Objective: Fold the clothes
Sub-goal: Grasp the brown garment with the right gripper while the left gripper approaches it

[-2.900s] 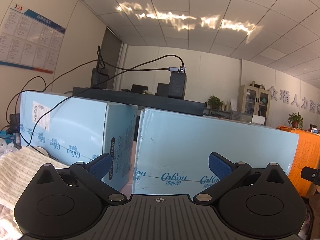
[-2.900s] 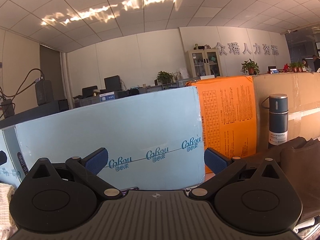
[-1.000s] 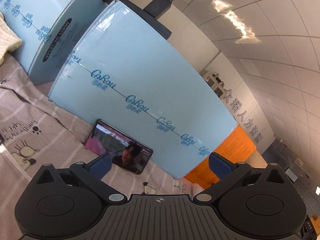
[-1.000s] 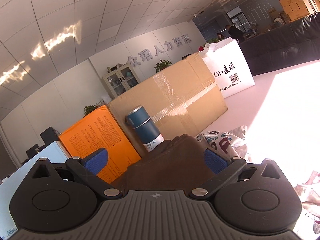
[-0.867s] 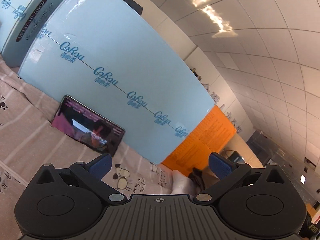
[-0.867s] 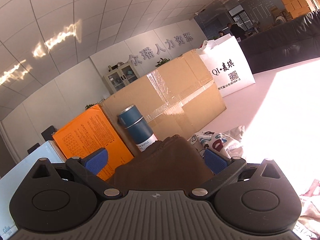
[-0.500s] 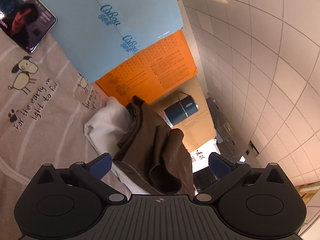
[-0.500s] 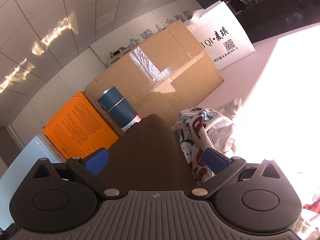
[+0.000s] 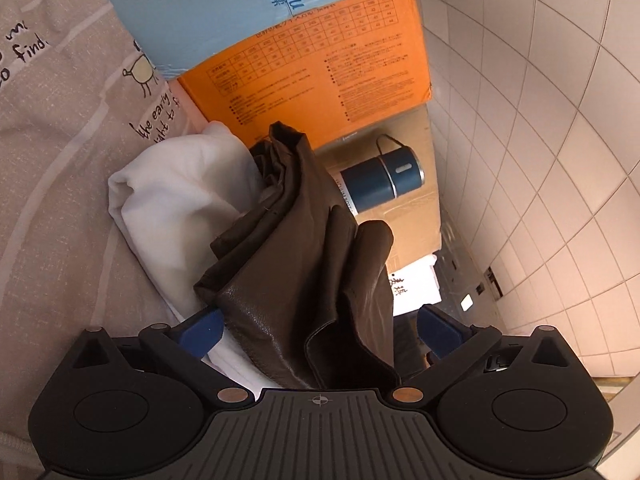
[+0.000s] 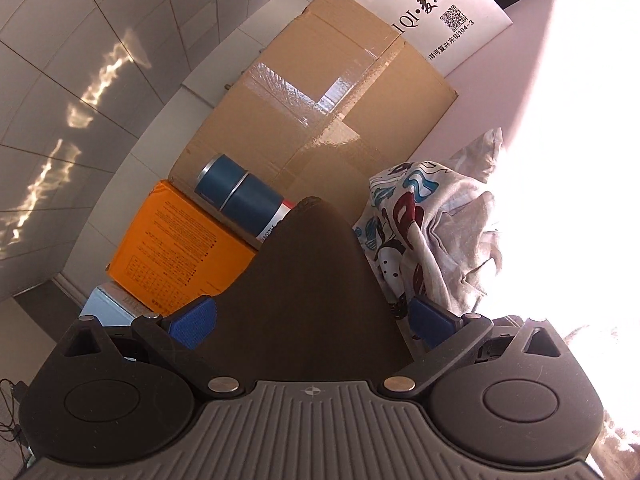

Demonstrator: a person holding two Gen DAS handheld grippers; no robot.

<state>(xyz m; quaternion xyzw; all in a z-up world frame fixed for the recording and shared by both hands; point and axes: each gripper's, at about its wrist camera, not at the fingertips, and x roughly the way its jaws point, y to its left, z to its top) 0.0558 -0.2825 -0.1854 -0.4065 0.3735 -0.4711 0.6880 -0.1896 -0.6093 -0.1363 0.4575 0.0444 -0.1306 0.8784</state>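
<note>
Right gripper [image 10: 312,322] hanging wide open, blue pads either side of brown garment [image 10: 308,292] bulging up between them. Blue bottle [image 10: 240,196] leaning against taped cardboard box [image 10: 320,112], beside orange box [image 10: 180,252]. Patterned grey shirt [image 10: 432,224] lying crumpled right of brown garment, sunlight glaring beyond.

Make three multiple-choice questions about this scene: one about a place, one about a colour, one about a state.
1. What lies directly under the brown garment?
A. a white garment
B. a phone
C. a paper bag

2. What colour is the bottle?
A. red
B. dark blue
C. green

3. How is the left gripper?
A. shut on the bottle
B. open
C. out of view

Answers:
1 A: the white garment shows beneath the brown one.
2 B: its body is dark blue.
3 B: its fingers stand wide apart on either side of the brown garment.
</note>
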